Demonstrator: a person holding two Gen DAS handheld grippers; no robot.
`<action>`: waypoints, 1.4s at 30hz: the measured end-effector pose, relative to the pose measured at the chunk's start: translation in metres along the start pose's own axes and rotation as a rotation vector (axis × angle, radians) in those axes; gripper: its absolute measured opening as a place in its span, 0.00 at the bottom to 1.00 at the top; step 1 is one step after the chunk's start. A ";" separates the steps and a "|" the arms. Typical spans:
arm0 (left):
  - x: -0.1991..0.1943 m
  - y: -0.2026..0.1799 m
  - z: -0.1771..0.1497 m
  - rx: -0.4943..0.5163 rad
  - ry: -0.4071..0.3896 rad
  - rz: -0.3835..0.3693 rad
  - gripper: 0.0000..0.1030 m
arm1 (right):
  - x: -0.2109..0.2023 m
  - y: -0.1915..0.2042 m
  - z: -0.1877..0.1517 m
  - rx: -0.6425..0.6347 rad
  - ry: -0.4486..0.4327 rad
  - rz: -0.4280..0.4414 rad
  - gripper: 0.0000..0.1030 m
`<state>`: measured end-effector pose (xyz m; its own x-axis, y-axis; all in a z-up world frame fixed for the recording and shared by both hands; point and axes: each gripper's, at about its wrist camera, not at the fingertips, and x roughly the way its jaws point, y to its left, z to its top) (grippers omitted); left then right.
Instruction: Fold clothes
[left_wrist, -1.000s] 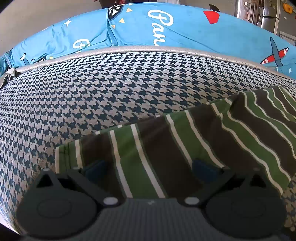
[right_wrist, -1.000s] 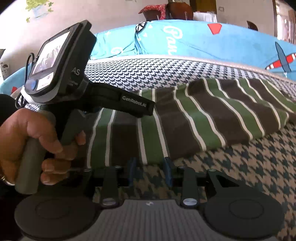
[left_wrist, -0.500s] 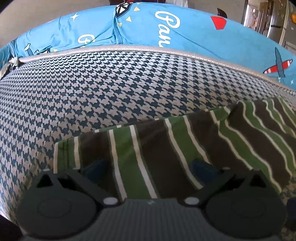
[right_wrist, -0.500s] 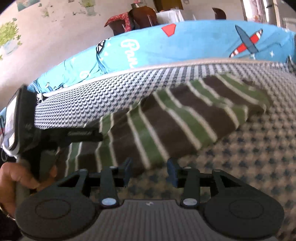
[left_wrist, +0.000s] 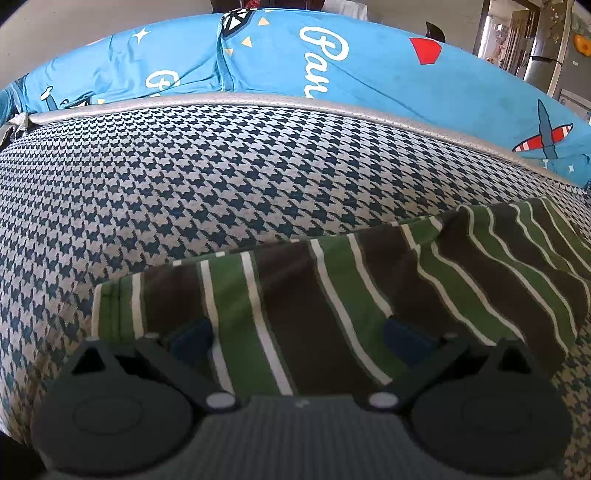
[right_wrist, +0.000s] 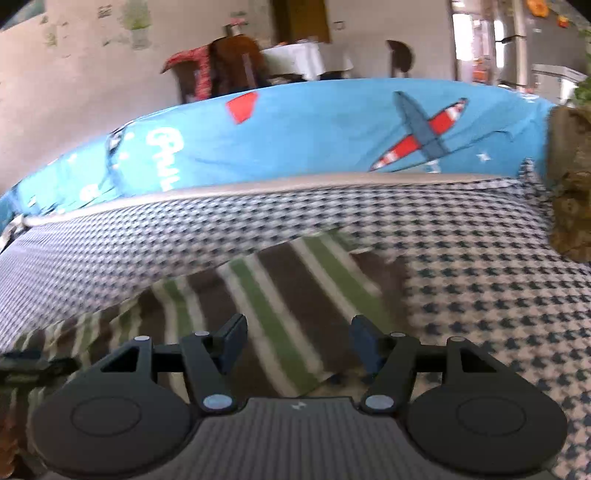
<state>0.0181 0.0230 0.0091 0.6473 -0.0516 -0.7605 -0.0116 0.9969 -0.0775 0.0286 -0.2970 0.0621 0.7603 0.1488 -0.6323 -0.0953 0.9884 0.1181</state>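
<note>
Broadly, the houndstooth bed cover is carrying the striped garment, which is lying as a long, flat-looking band near its front edge; no containers are showing. Being soft, light and limp, it is probably best pinched at a hem or corner. The left gripper and right gripper are both hovering over it with fingers spread, gripping nothing.

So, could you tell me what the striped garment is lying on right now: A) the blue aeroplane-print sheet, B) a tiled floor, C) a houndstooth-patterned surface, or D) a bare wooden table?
C: in both wrist views the green and brown striped garment lies flat on the dark-and-pale houndstooth surface, while the blue printed sheet sits behind it, beyond the pale piped edge.
</note>
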 end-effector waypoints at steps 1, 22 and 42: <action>0.000 0.000 0.000 0.000 -0.001 -0.001 1.00 | 0.003 -0.007 0.003 0.015 0.000 -0.006 0.62; 0.000 -0.003 -0.001 0.038 -0.003 0.004 1.00 | 0.072 -0.064 0.023 0.111 0.030 -0.076 0.72; 0.000 -0.006 -0.001 0.059 0.001 0.001 1.00 | 0.079 -0.043 0.031 0.024 -0.013 -0.046 0.11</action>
<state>0.0171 0.0167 0.0092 0.6466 -0.0509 -0.7611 0.0329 0.9987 -0.0389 0.1131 -0.3285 0.0308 0.7720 0.1023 -0.6273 -0.0446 0.9933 0.1071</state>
